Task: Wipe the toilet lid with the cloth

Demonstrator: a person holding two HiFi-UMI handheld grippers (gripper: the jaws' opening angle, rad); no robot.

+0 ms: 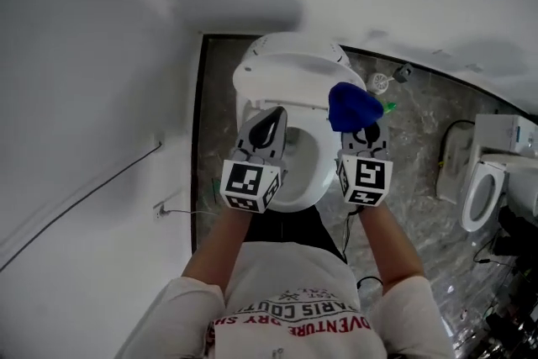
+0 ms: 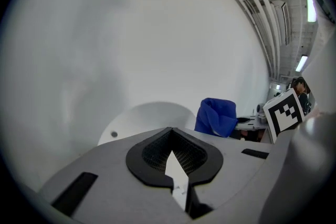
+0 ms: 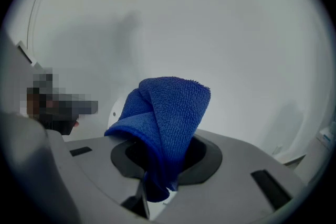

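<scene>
The white toilet stands below me with its lid (image 1: 290,71) raised; the open bowl (image 1: 304,164) lies under both grippers. My left gripper (image 1: 266,127) hovers over the bowl's left side, shut and holding nothing. In the left gripper view, that gripper (image 2: 171,136) points at the lid's (image 2: 152,117) rounded inner face. My right gripper (image 1: 363,135) is over the bowl's right rim, shut on a folded blue cloth (image 1: 352,107). The cloth (image 3: 169,113) sticks up out of the right gripper (image 3: 157,168) and hides its tips. From the left gripper view the cloth (image 2: 216,117) hangs just right of the lid.
A white wall (image 1: 92,97) closes the left side, with a thin cable (image 1: 101,185) running along it. Grey marble floor (image 1: 416,147) surrounds the toilet. A second toilet (image 1: 489,191) stands at the right. Small items (image 1: 380,83) lie behind the toilet, and cables trail at lower right.
</scene>
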